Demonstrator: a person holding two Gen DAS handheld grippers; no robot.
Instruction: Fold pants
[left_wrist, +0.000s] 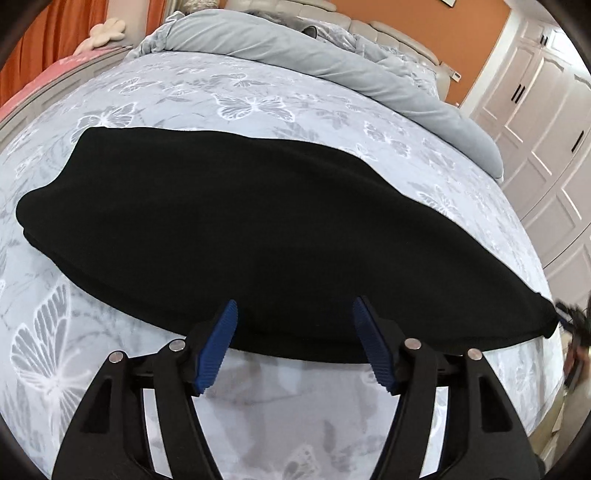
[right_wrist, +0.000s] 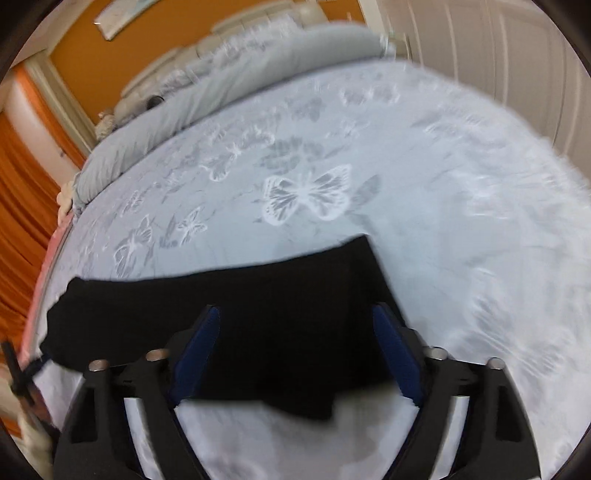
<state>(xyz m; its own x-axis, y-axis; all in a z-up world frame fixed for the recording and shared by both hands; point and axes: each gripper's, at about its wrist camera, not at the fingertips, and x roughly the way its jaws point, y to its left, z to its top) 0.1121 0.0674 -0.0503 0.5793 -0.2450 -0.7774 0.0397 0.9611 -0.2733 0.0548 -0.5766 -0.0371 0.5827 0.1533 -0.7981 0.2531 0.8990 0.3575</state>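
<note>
Left wrist: smooth black folded pants (left_wrist: 258, 229)

both wrist views down on bed (left_wrist: 258, 96)

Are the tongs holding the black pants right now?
No. Both the left tongs and the right tongs are open above the black pants on the bed, gripping nothing.

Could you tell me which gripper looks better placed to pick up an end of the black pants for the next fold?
Probably right: the right gripper straddles the pants at their end; the left gripper faces mid-length.
</note>
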